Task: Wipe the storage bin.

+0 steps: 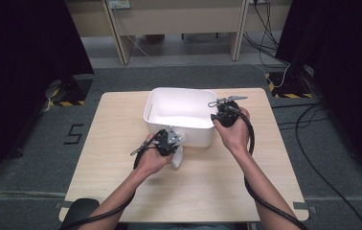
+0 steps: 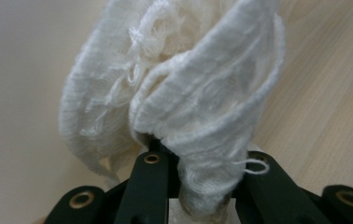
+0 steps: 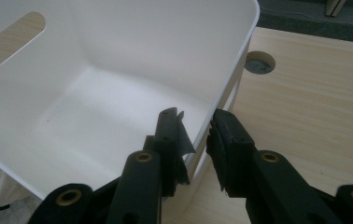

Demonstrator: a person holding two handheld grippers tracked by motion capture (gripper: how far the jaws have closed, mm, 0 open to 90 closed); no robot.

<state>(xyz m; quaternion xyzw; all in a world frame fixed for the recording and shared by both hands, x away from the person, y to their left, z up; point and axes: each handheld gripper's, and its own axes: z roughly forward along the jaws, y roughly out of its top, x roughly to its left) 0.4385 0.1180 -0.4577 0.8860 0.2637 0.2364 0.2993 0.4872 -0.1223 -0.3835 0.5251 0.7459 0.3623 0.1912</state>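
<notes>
progress looks about halfway: left tool (image 2: 198,186) pinches a white cloth (image 2: 174,102) just outside the white bin (image 1: 179,115), low over the surface (image 1: 121,143), right tool (image 3: 195,149) clamps the bin's rim, and dropping the cloth inside remains.

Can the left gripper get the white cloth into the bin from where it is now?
Probably yes. The left gripper is shut on the white cloth, just outside the white bin's near wall. The bin is open-topped, and the right gripper clamps the side rim.
</notes>
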